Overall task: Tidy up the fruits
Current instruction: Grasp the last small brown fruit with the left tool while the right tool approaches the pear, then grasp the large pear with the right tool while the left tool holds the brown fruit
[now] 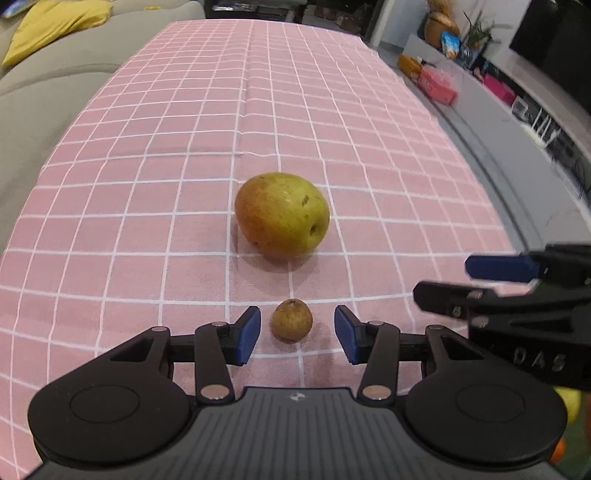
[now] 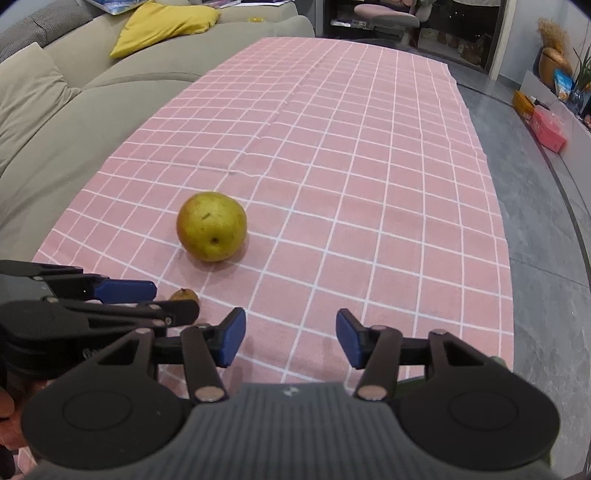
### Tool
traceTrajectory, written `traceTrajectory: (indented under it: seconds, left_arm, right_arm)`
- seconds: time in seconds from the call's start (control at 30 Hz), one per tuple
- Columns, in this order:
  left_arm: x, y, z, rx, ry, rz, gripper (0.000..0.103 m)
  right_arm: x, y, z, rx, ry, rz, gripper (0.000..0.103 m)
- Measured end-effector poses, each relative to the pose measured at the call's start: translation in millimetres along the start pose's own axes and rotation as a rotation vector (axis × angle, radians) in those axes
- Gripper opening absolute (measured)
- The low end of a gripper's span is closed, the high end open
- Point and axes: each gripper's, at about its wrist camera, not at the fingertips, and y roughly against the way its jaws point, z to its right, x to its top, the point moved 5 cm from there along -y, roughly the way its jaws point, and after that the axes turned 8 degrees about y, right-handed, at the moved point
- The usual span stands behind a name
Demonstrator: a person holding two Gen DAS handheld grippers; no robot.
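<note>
The left gripper (image 1: pixel 297 334) is spread wide, its two blue pads standing on either side of a small brown fruit (image 1: pixel 292 319) without touching it; the fruit sits on the cloth in the gap between them, a little nearer the left pad. Seen from the right wrist, this same gripper (image 2: pixel 147 299) comes in from the left edge, side-on, and the small fruit (image 2: pixel 183 294) shows only partly behind its upper finger. The right gripper (image 2: pixel 290 338) is also spread apart with nothing between its blue pads, only bare cloth below. In the left wrist view it (image 1: pixel 443 280) reaches in from the right edge, near the left gripper and beside it, its fingers pointing toward the middle of the table. Just beyond the small fruit lies a large yellow-green pear (image 1: pixel 282 215), reddish on one side, resting on its side on the cloth and apart from both tools; from the right wrist the pear (image 2: pixel 211 231) sits ahead and to the left. Everything rests on a pink tablecloth (image 1: pixel 184 129) with a white grid. A grey sofa (image 2: pixel 92 92) with a yellow cushion (image 2: pixel 166 24) runs along the left side of the table, and a grey floor (image 2: pixel 535 221) lies to the right, with a low shelf holding a pink box (image 1: pixel 437 86) farther off
</note>
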Motion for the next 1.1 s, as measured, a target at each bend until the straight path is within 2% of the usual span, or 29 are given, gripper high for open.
traceTrajectory:
  seconds: [0.07,0.17,0.23,0.3,0.47,0.7,0.83,0.9,1.1]
  left_arm:
    - [-1,-7,2,0.028,-0.018,-0.014,0.05]
    - [-1,-13,3,0.028,-0.015,-0.017,0.047]
    - [0,-14,3,0.027,-0.018,-0.009,0.04]
    - [0,-14,3,0.028,-0.024,-0.005,0.028]
    - [1,-12,0,0.027,-0.026,0.013,0.027]
    - [27,11,-28,0.097,0.055,0.097,0.027]
    - [35,17,-44,0.143,0.092,0.102,0.027]
    - [37,20,-53,0.162,0.113,0.107,0.027]
    - [43,24,-70,0.178,0.152,0.111,0.027]
  right_arm:
    - [0,-4,3,0.0,-0.009,-0.014,0.054]
    - [1,-10,6,0.001,-0.017,-0.029,0.058]
    - [1,-13,7,0.002,-0.019,-0.036,0.058]
    - [1,-15,9,0.003,-0.024,-0.042,0.061]
    - [1,-19,7,0.005,-0.02,-0.038,0.062]
    - [21,-21,-4,0.042,-0.004,0.012,0.062]
    - [40,-27,-20,0.088,0.017,0.051,0.062]
    - [49,-32,-29,0.113,0.033,0.064,0.067]
    - [63,-53,-46,0.154,0.059,0.069,0.068]
